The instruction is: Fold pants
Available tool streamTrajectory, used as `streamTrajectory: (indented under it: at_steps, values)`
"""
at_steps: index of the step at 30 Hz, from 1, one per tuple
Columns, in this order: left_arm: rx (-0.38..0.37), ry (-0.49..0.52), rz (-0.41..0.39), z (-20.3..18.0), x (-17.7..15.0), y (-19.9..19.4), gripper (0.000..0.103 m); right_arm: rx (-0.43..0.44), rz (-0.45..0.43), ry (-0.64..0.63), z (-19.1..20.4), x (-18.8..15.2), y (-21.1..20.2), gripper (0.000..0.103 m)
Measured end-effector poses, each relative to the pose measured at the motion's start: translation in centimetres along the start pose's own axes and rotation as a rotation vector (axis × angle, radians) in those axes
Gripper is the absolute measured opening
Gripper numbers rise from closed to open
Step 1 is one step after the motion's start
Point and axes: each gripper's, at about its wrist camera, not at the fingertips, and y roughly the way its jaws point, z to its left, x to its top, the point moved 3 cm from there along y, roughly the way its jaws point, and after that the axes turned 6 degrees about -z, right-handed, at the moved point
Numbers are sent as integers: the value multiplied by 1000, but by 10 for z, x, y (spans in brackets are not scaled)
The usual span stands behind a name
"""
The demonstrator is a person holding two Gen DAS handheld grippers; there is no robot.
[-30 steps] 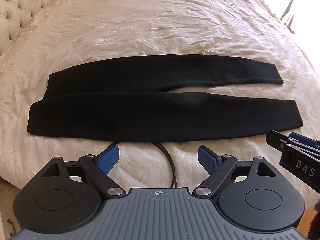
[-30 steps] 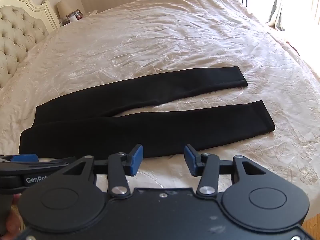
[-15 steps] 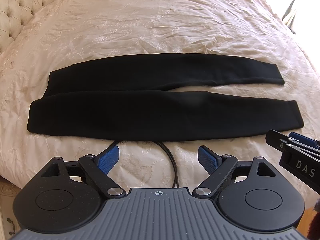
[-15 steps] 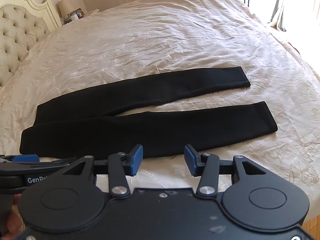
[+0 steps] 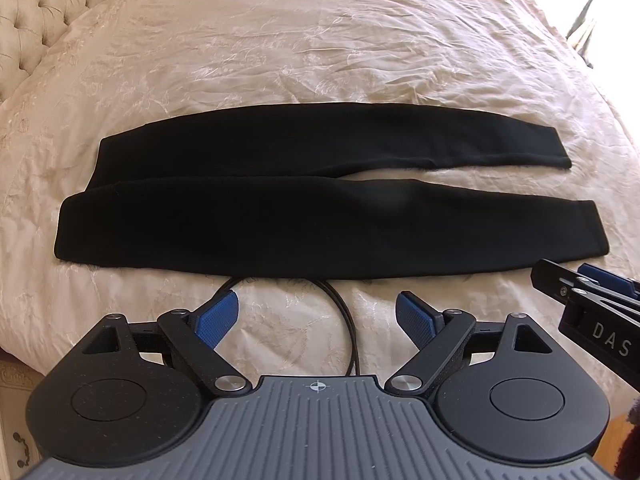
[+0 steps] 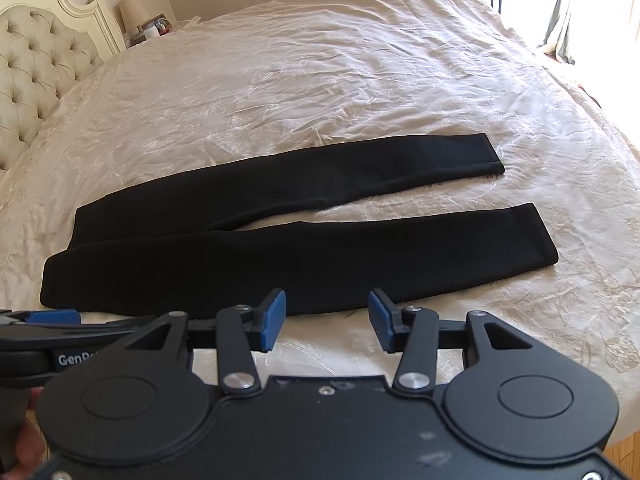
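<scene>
Both grippers hang just short of the near edge of the pants (image 5: pixel 320 208), nothing grasped — left gripper (image 5: pixel 318 320) spread wide, right gripper (image 6: pixel 327 318) parted with only bedspread (image 6: pixel 320 80) between its pads. Pants lie flat across the bed, waist on the left, legs splayed in a narrow V toward the right. Flat layout suits a leg-over-leg fold first, I'd say. Cable (image 5: pixel 344 320) runs under the near hem — snag risk
</scene>
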Motion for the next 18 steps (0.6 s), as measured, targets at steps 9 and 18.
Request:
streamTrajectory:
  at_steps: [9, 18]
  values:
    - [10, -9, -13, 2, 1, 1, 86, -24, 15, -22, 1, 0, 3, 49]
    - [25, 4, -5, 2, -1, 2, 86, -108, 49, -104, 6, 2, 10, 49]
